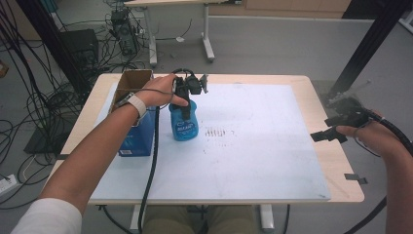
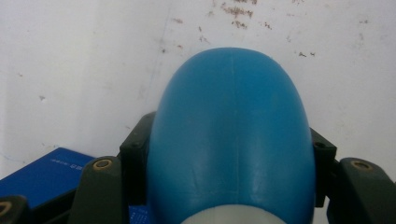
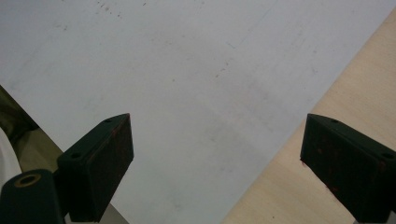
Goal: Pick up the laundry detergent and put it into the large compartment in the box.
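Here my left gripper [image 1: 187, 105] has its jaws clamped from above on the blue bottle [image 1: 184, 123], standing upright on the counter [image 1: 253, 146] beside the blue box [image 1: 138, 137]; my right gripper [image 3: 215, 158] waits apart, jaws spread, empty.

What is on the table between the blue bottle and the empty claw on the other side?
Nothing but the bare white mat with a few dark specks, as the high view shows, between the blue bottle and the right claw.

White sleeve [image 1: 48, 217], wristwatch [image 1: 135, 104], black claws [image 3: 215, 172].
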`<state>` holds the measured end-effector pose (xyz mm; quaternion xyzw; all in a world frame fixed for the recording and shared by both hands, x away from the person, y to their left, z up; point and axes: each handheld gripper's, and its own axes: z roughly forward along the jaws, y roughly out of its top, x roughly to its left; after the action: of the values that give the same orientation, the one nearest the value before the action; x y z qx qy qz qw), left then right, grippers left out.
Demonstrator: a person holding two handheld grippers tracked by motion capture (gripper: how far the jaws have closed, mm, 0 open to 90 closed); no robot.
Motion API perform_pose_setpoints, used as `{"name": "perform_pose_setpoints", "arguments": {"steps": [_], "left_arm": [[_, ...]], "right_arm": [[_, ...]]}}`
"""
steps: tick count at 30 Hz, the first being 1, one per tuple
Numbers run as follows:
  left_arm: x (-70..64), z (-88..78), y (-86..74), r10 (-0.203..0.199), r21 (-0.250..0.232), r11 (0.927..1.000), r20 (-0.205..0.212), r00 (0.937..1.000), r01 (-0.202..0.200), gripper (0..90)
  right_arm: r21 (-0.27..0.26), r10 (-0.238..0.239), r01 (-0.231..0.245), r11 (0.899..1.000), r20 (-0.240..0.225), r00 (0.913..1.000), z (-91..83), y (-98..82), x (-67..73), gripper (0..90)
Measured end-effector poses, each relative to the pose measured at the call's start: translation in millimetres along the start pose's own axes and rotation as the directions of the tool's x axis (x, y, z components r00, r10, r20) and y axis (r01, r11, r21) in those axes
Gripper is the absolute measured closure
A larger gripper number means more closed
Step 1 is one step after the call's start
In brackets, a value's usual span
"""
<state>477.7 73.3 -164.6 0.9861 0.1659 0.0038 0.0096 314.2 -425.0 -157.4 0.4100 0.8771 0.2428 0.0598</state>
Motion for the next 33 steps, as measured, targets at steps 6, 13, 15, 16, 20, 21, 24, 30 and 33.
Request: {"name": "perform_pose_setpoints", "arguments": {"steps": [6, 13, 15, 16, 20, 21, 24, 30, 33], "left_arm": [[0.3, -4.4, -3.8, -0.013, -0.011, 0.9998, 0.008, 0.9999, 0.014, 38.2], [-6.9, -22.6, -7.7, -0.102, -0.016, 0.9946, 0.003, 0.9947, 0.102, 38.3], [-9.1, -29.9, -8.5, -0.124, -0.017, 0.9921, 0.005, 0.9922, 0.125, 38.3], [-10.0, -33.8, -8.9, -0.132, -0.017, 0.9911, 0.004, 0.9913, 0.132, 38.3], [-15.3, -45.9, -10.1, -0.174, -0.016, 0.9847, 0.003, 0.9848, 0.174, 38.3], [-16.3, -48.3, -10.1, -0.181, -0.013, 0.9834, 0.003, 0.9835, 0.181, 38.3], [-18.5, -55.4, -10.8, -0.222, -0.011, 0.975, 0.002, 0.9751, 0.222, 38.2], [-23.6, -71.8, -12.9, -0.306, -0.007, 0.9521, -0.018, 0.9519, 0.306, 38.2], [-25.6, -77.1, -12.4, -0.329, -0.001, 0.9444, -0.028, 0.944, 0.329, 38.2]], "right_arm": [[-0.002, -0.002, 0.002, 1.0, 0.0, 1.0, -0.3, 0.0, 0.7, 9.6], [-0.003, -0.008, 0.008, 1.0, -0.001, 1.0, 0.1, 1.6, 1.9, 9.6], [-0.006, -0.014, 0.014, 1.0, -0.002, 0.9999, 0.0, 2.7, 2.5, 9.6], [-0.007, -0.017, 0.017, 1.0, -0.001, 0.9999, 0.0, 3.4, 2.7, 9.6], [-0.008, -0.024, 0.024, 1.0, -0.002, 0.9997, -0.1, 7.0, 4.4, 9.6], [-0.012, -0.029, 0.029, 0.999, -0.003, 0.9996, 0.0, 7.4, 4.8, 9.6], [-0.014, -0.039, 0.039, 0.999, -0.005, 0.9992, 0.3, 10.0, 5.8, 9.6], [-0.018, -0.053, 0.053, 0.998, -0.006, 0.9986, -0.8, 13.1, 7.6, 9.6], [-0.017, -0.058, 0.057, 0.998, -0.006, 0.9983, -0.7, 13.7, 7.8, 9.6]]}}
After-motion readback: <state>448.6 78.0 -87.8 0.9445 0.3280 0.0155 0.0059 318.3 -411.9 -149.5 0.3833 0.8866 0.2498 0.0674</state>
